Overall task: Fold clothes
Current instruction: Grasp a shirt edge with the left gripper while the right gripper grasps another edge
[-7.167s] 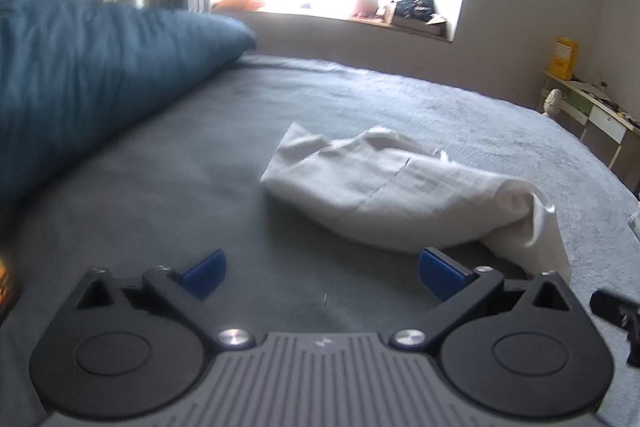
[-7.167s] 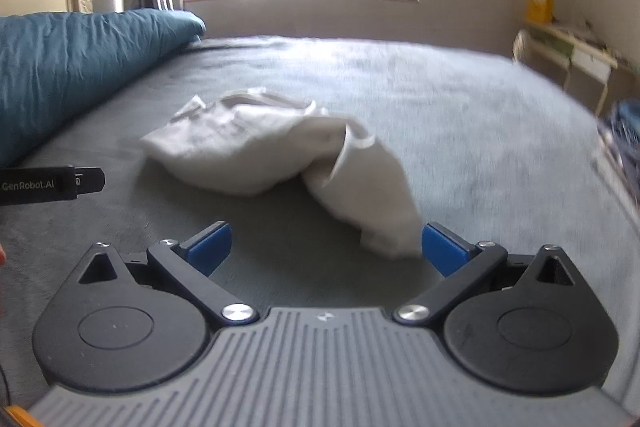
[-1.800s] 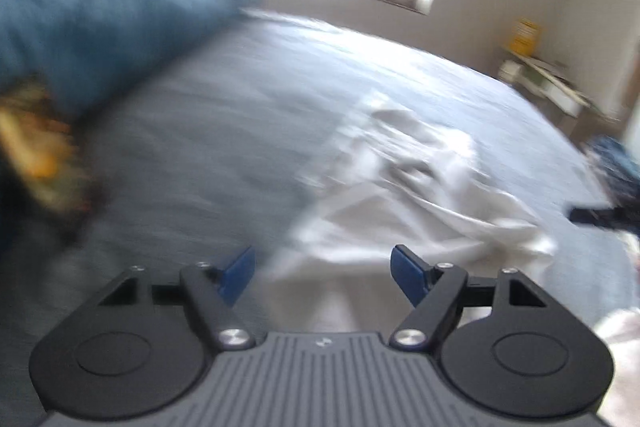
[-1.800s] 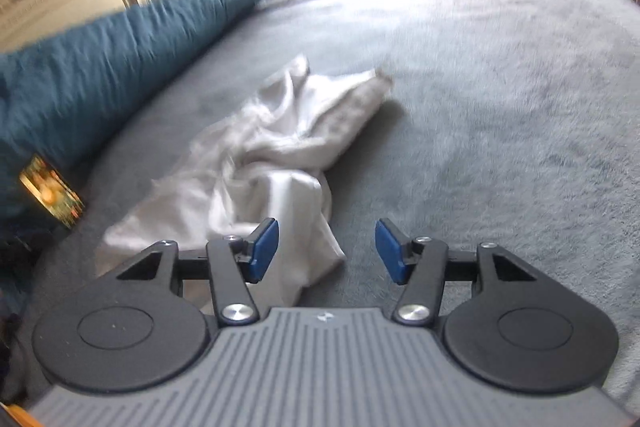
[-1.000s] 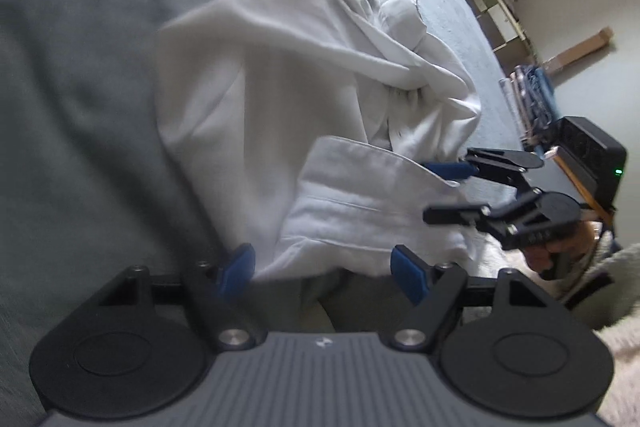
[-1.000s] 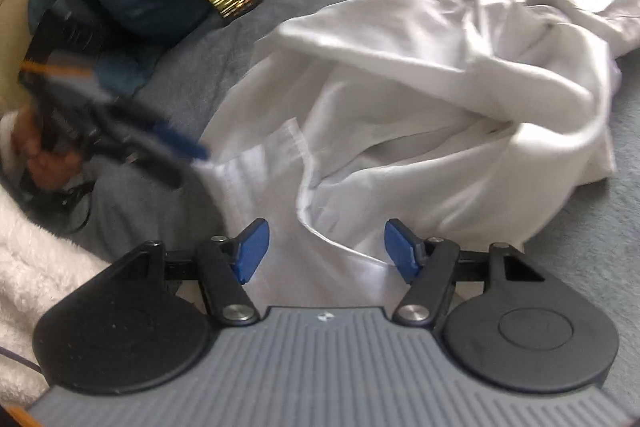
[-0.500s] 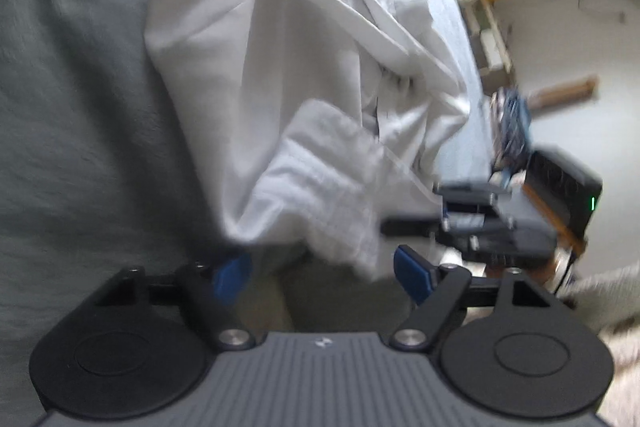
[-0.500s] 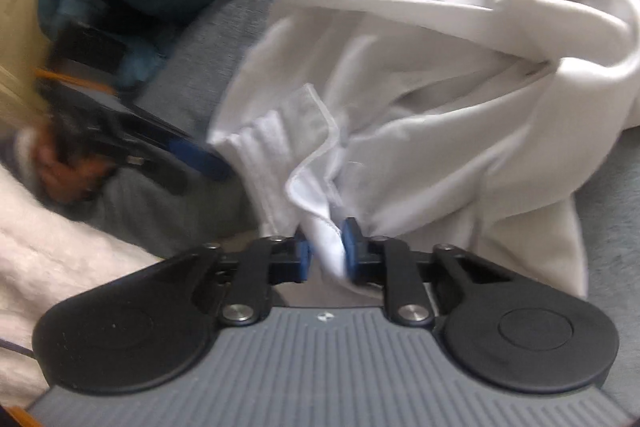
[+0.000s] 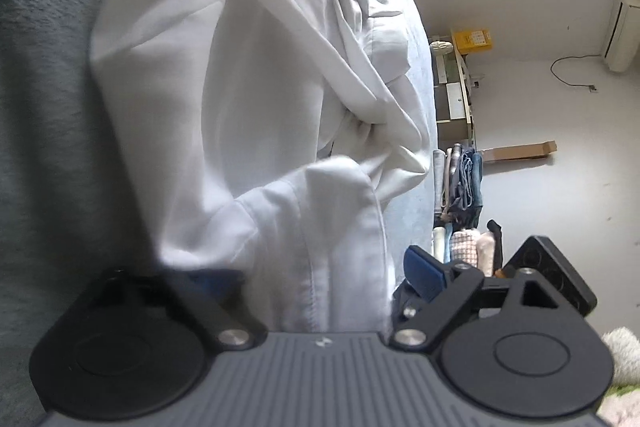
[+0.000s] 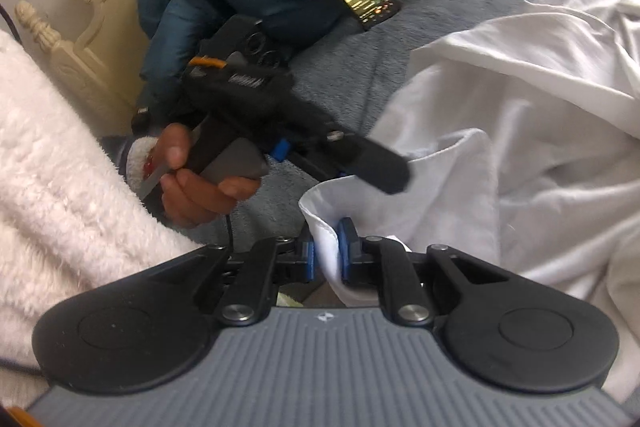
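So right now it's the grab-the-hem stage: the right gripper (image 10: 326,247) has just pinched shut on the near edge of the white garment (image 10: 520,163), while the left gripper (image 9: 320,275) has been spreading its jaws and sits wide around the same edge, not pressing yet. Next move, I'd guess, is clamping the left and pulling the 2 corners apart. It's crumpled on the grey bed (image 9: 48,107), long axis running away from the grippers.

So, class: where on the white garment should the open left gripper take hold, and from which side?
Probably the stitched hem band of the white garment, coming in from its near edge. The band lies fairly flat inside the left gripper, whose jaws have just been opening and press nothing yet.
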A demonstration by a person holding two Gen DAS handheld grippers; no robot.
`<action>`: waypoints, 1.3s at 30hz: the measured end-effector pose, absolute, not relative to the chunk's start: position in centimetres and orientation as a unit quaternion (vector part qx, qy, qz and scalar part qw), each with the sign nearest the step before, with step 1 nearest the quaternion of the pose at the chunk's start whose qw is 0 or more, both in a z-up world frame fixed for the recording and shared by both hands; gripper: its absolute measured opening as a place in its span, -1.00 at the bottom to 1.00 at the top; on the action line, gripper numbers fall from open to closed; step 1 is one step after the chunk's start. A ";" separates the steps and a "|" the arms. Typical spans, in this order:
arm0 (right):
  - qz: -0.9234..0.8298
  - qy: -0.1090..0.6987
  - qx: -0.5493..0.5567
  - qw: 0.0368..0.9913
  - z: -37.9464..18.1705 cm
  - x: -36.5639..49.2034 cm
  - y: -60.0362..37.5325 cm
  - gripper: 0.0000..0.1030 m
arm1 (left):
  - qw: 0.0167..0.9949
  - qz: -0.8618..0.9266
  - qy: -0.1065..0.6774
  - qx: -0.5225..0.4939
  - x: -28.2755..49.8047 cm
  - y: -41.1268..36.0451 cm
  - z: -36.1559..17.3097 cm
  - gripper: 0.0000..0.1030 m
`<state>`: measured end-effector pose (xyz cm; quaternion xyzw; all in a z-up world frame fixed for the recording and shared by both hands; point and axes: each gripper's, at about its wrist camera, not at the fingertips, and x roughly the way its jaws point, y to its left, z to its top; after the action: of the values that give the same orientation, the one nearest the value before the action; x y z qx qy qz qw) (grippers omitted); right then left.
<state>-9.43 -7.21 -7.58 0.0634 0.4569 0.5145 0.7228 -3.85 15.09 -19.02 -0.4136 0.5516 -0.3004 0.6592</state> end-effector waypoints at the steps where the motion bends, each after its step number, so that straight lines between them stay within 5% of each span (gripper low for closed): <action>1: 0.516 0.455 0.061 0.723 -7.6 -9.4 -6.9 -0.80 | 0.656 -0.299 0.554 -0.415 -3.6 15.1 -19.1 0.73; 3: 0.518 0.451 0.052 0.725 -7.7 -9.6 -6.3 -0.80 | 0.654 -0.298 0.559 -0.414 -3.1 15.0 -19.3 0.70; 9: 0.509 0.455 0.032 0.730 -7.6 -9.6 -6.5 -0.71 | 0.664 -0.280 0.578 -0.383 -2.6 14.8 -19.7 0.06; 11: 0.500 0.458 0.030 0.734 -7.3 -9.4 -7.2 -0.45 | 0.664 -0.274 0.578 -0.386 -2.6 14.8 -19.9 -0.10; 16: 0.492 0.444 0.048 0.747 -6.0 -8.2 -10.1 0.01 | 0.670 -0.275 0.577 -0.378 -2.9 14.9 -20.4 -0.18; 20: 0.469 0.424 0.087 0.770 -4.8 -6.1 -13.3 0.08 | 0.674 -0.278 0.577 -0.368 -3.1 14.8 -20.5 -0.18; 25: 0.430 0.447 0.017 0.785 -7.1 -3.7 -12.1 0.08 | 0.679 -0.287 0.578 -0.350 -3.5 15.1 -20.1 -0.18; 33: 0.490 0.448 -0.143 0.734 -11.6 -2.0 -5.2 -0.23 | 0.683 -0.293 0.587 -0.319 -4.5 15.0 -19.8 -0.10; 39: 0.467 0.419 -0.073 0.776 -11.1 0.8 -5.0 -0.78 | 0.688 -0.287 0.595 -0.301 -4.8 13.7 -19.6 0.22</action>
<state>0.85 -5.02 -11.15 -0.0730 0.4188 0.4666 0.7756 -4.78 13.67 -19.64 -0.3007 0.5953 -0.2872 0.6875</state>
